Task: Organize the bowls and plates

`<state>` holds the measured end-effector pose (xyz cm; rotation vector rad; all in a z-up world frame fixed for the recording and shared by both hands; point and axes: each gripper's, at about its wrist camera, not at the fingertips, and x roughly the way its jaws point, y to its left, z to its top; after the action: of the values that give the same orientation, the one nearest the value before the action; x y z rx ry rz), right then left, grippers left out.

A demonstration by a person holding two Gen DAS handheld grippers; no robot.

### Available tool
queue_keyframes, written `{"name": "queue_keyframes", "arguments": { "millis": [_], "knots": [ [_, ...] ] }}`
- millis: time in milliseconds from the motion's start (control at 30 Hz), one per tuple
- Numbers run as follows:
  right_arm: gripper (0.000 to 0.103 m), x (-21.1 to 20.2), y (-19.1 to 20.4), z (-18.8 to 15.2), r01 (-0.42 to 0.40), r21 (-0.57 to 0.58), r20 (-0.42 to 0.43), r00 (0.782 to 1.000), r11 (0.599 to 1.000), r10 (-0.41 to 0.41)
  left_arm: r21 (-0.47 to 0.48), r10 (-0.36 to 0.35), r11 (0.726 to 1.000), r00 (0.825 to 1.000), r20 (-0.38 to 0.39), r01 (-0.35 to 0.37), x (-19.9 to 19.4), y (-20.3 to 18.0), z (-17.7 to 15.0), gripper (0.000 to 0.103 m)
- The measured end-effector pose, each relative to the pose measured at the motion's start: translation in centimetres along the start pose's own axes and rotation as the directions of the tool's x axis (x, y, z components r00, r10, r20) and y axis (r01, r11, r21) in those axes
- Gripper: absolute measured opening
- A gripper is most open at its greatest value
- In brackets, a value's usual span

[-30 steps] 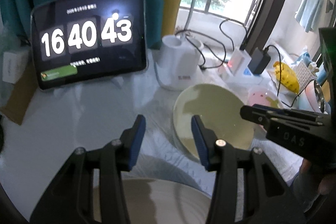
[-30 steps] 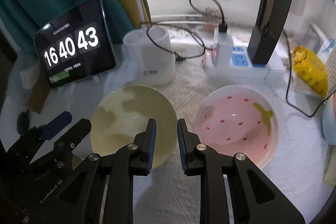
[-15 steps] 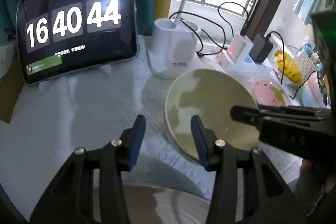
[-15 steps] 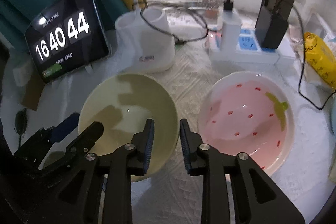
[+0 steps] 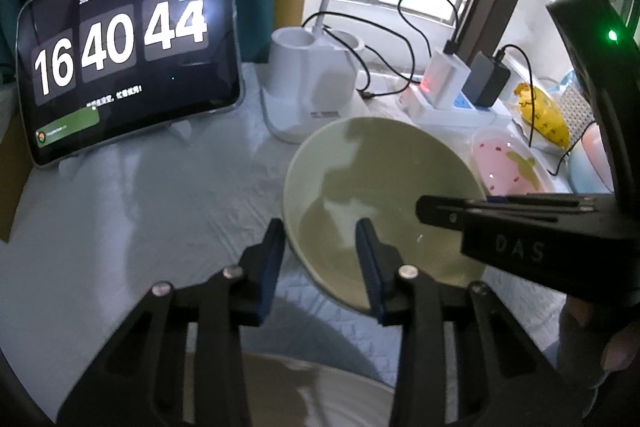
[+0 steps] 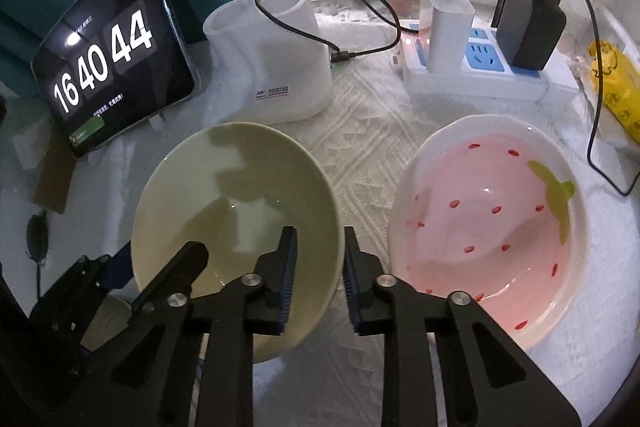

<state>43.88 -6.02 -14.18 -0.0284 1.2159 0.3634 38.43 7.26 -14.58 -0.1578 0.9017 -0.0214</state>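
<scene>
The green bowl [image 6: 236, 223] sits on the white cloth [image 6: 360, 155] of the table, near the middle. The pink bowl [image 6: 492, 227] is just beside it, toward the right edge. They do not touch.

The left tool [image 5: 320, 247] has the green bowl's left rim between its two fingers, one outside and one inside. Its jaws are closing. The pads are not pressing on the rim yet.

The right tool [image 6: 320, 259] has the green bowl's right rim between its fingers, one inside and one outside in the gap by the pink bowl. Its jaws are closing too. There is only a small gap left, and I cannot tell if the pads touch the rim.

At the back left of the table stands a tablet [image 6: 108, 67] that shows a clock. Next to it is a white holder [image 6: 272, 67] with a black cable [image 6: 360, 11] plugged in. A power strip [image 6: 480, 75] with chargers lies at the back right. A yellow bag [image 6: 612, 87] is by the right edge. A pale plate [image 5: 312, 395] shows under the left tool, at the near edge.
</scene>
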Motion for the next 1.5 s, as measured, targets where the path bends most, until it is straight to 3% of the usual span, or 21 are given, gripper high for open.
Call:
{"name": "queue_keyframes", "arguments": {
  "millis": [167, 1500],
  "knots": [
    [0.015, -0.4, 0.1, -0.2, 0.008, -0.016, 0.028, 1.0, 1.0, -0.008, 0.002, 0.01, 1.0, 1.0, -0.001, -0.01, 0.0, 0.1, -0.1, 0.037],
    [0.014, -7.4, 0.5, -4.5, -0.064, -0.042, 0.182, 0.981, 0.997, 0.07, 0.028, 0.031, 0.999, 0.991, 0.129, -0.035, -8.0, -2.5, -0.8, 0.037]
  ]
}}
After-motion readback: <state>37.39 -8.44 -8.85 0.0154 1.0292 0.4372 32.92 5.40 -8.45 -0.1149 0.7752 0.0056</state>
